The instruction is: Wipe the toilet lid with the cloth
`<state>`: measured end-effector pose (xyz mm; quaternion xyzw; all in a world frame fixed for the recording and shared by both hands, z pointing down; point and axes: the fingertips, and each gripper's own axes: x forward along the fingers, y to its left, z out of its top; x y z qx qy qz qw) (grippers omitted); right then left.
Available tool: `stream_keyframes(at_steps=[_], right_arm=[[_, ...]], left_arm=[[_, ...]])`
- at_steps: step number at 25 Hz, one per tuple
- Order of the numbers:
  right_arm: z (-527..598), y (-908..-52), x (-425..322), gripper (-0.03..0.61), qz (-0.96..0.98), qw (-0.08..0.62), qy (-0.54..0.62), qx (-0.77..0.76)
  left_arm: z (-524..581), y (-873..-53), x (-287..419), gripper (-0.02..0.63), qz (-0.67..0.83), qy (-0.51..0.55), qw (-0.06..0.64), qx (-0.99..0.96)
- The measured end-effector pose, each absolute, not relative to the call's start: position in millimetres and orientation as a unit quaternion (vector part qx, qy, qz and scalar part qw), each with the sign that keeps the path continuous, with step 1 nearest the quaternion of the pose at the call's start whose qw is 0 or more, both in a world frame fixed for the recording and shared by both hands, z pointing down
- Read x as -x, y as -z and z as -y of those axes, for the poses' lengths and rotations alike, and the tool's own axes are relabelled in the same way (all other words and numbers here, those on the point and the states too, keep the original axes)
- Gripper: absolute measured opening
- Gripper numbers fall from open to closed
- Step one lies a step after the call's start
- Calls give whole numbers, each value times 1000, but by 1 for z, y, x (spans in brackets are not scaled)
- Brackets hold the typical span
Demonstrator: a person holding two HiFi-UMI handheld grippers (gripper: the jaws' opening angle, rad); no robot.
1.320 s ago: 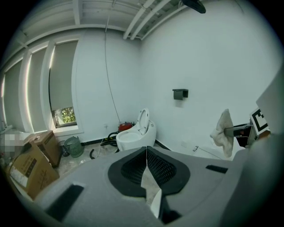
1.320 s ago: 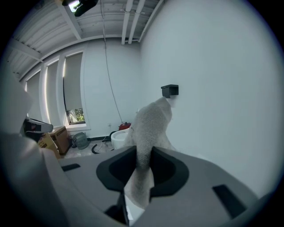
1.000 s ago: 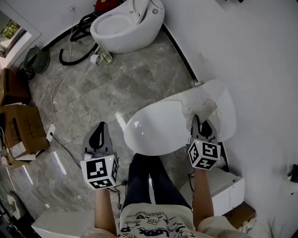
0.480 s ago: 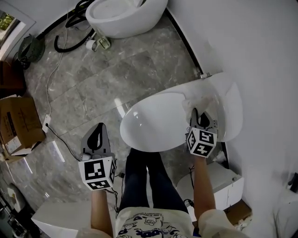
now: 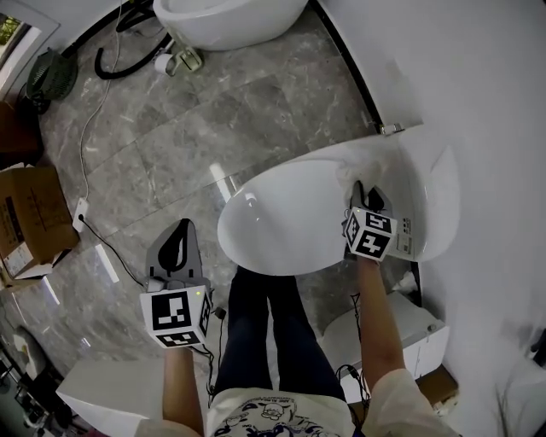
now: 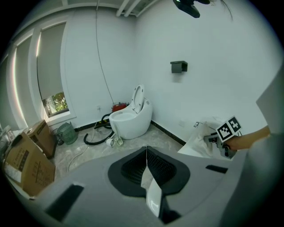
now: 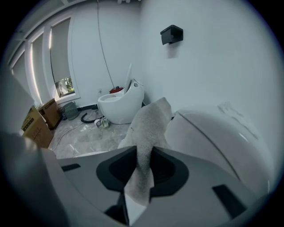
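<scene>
The white oval toilet lid (image 5: 286, 218) lies shut just in front of the person's legs. My right gripper (image 5: 359, 195) rests over the lid's right end, near the wider rear part of the toilet (image 5: 431, 196). It is shut on a pale fuzzy cloth (image 7: 151, 122), which sticks out past the jaws (image 7: 143, 156) and lies against the lid (image 7: 199, 137). In the head view the gripper hides the cloth. My left gripper (image 5: 176, 237) hangs over the floor left of the lid, shut with nothing in it (image 6: 146, 153).
A second white toilet (image 5: 226, 21) stands at the far wall, with a black hose (image 5: 128, 61) and a green fan (image 5: 49, 77) beside it. Cardboard boxes (image 5: 26, 218) and a white cable (image 5: 92, 136) are at the left. A white wall (image 5: 478, 85) runs along the right.
My right gripper has slid forward over the lid's right end with the cloth, which it now covers in the head view. The left gripper has held its place.
</scene>
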<state>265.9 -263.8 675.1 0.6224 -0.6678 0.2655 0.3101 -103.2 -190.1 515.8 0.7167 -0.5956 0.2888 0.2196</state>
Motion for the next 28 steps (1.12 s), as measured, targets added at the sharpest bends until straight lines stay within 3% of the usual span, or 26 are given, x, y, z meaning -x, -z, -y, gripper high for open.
stream_keyframes(at_steps=[28], right_arm=[[286,-784,-269,75,602,344,-357,-626]], left_arm=[[164,-577,124,9,604,-291,254,-697]])
